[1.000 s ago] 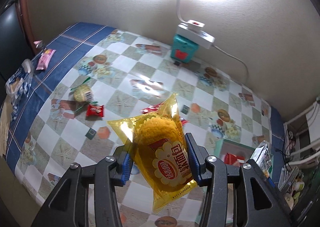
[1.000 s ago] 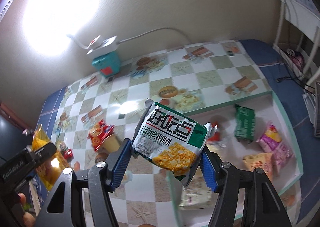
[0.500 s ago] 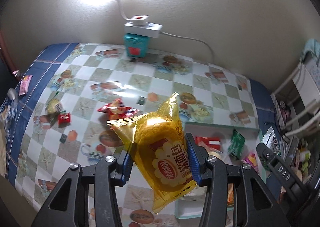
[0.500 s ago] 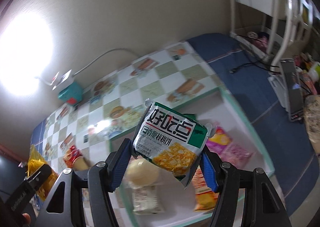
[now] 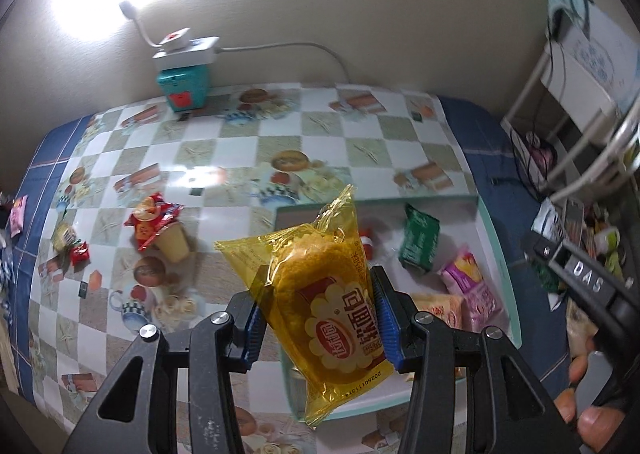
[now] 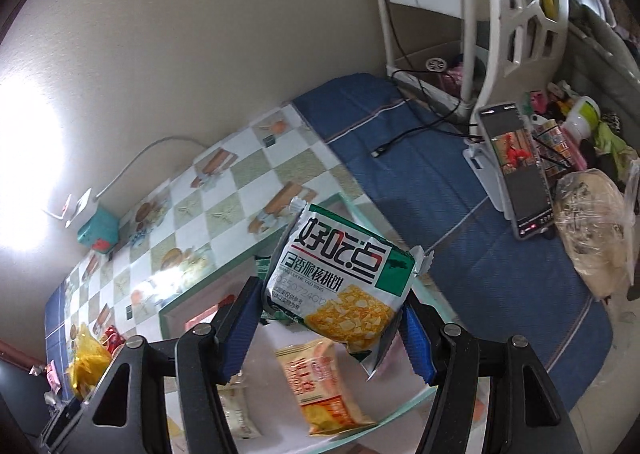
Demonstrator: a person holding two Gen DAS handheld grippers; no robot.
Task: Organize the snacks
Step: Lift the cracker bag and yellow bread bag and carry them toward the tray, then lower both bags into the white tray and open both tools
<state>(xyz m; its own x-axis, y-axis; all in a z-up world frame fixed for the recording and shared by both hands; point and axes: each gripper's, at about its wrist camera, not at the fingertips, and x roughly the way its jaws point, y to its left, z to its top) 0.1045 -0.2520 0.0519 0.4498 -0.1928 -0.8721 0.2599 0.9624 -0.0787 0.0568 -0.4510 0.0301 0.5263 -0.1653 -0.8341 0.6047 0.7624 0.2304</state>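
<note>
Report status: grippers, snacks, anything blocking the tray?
Left gripper shut on yellow bread packet. Right gripper shut on green-and-white biscuit packet. Both over the tray, which already holds snacks. Nothing in the way.

On the transparent yellow plastic bread packet [image 5: 320, 294], a red oval logo with "达利园", the words "软面包" and the printed code "20260111014" along its lower seam can be read. The letters "DAS" are seen in white on the black gripper body [image 5: 588, 278] at the right edge of the left wrist view. On the white-and-green walnut-biscuit packet [image 6: 340, 274], large "好吃点", below it "日香脆核桃饼", and the stamped date "20250724" are shown.
</note>
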